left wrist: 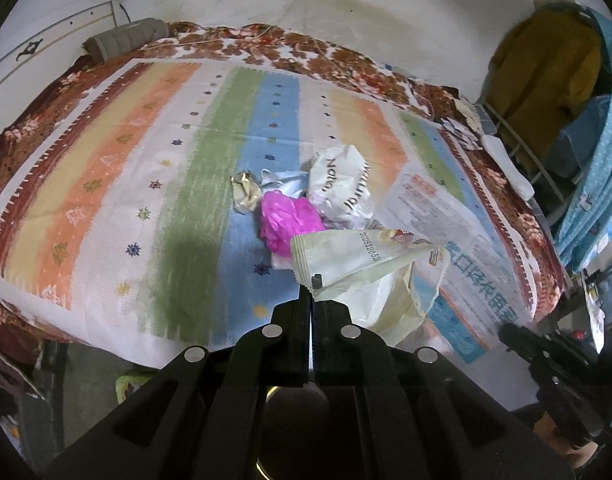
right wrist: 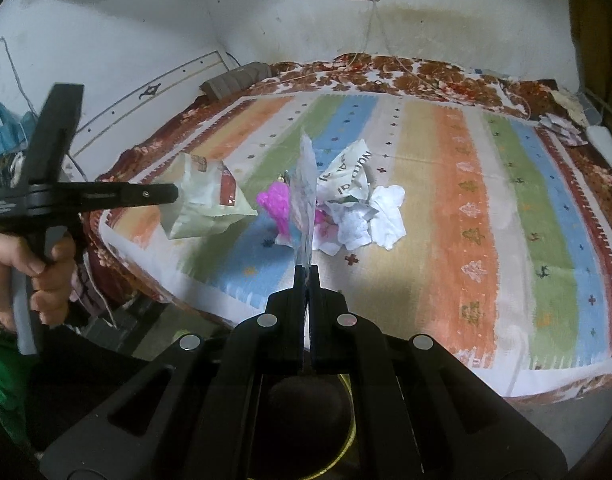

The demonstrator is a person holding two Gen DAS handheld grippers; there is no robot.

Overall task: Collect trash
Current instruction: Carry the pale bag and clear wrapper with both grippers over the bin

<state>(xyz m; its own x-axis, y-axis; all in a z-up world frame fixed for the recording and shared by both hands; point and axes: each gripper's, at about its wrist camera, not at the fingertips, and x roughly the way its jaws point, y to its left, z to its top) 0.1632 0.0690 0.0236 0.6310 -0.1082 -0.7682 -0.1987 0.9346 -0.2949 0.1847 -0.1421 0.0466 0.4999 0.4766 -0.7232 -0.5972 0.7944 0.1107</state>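
The left tool is clenched on a pale cream, glossy plastic snack wrapper with a crimped serrated edge and a printed date code, held up above the near edge of the bed. The right wrist view shows the same wrapper hanging crumpled from the left tool's closed fingertips, with a red and brown printed panel on one face. The right tool is clamped on a thin, translucent silvery film sheet, seen edge-on and standing upright from the fingertips.

The remaining trash lies in a loose heap on the striped woven bed cover, banded in orange, green, blue and cream with small tree and star motifs. The heap holds a bright magenta ruffled plastic wad, a crumpled white printed paper bag with dark lettering, a scrunched shiny gold foil scrap, and a soft crumpled white tissue. The pieces touch or overlap one another. A brown floral blanket shows around the cover's borders.
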